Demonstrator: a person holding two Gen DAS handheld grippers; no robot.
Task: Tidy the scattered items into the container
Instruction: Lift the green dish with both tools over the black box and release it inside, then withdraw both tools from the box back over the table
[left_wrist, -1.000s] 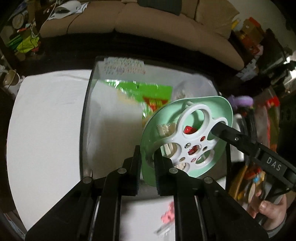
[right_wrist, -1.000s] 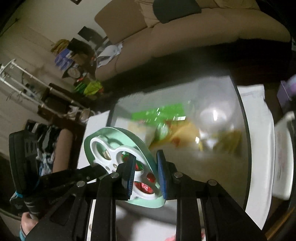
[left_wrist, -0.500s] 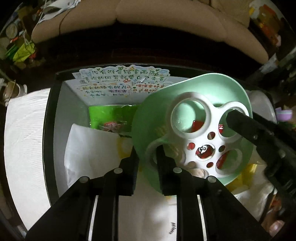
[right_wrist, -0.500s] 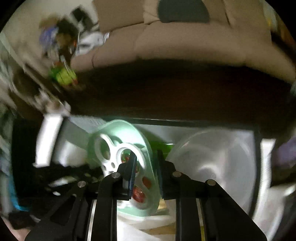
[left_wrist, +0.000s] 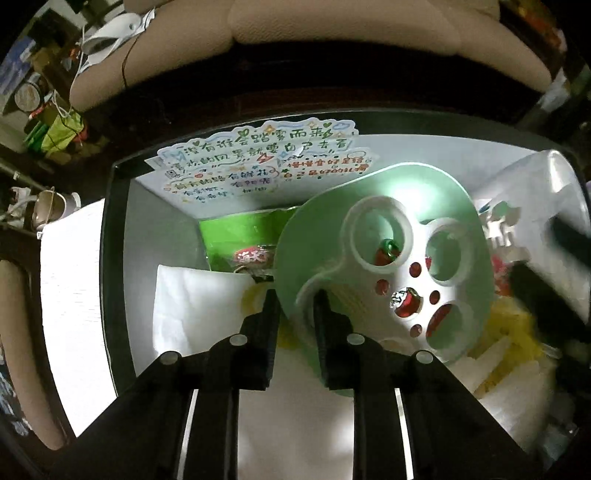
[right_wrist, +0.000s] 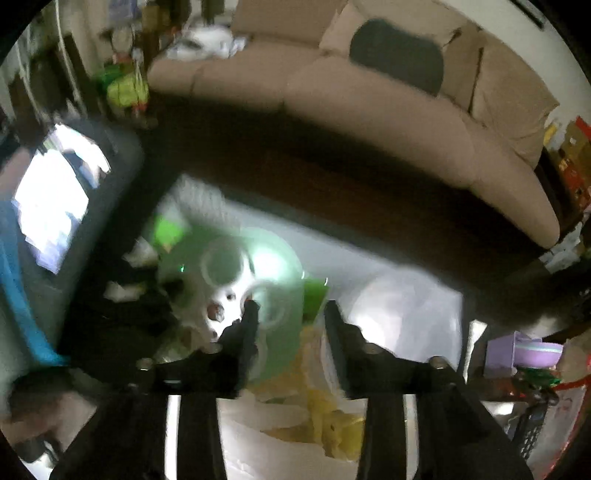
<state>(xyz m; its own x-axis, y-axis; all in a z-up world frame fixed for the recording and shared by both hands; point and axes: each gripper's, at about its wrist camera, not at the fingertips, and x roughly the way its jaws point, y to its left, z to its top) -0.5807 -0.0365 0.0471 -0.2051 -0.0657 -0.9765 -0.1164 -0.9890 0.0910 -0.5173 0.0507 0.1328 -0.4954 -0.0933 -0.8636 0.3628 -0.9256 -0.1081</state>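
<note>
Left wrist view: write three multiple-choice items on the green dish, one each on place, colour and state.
1. Where is the green dish relative to the container?
A beside it B over its contents C under it
2. What colour is the dish's holed insert?
A red B black C white
3. How are the left gripper jaws?
A shut on the dish's rim B open, empty C open around the dish

Key: B, packets and paper in the box show behind the dish; C, the ringed piece is white against mint green; A, both jaws press the rim.

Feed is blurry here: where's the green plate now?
Left wrist view, centre-right: the green plate is tilted inside the bin, over the snack packets, left gripper pinching its rim.
</note>
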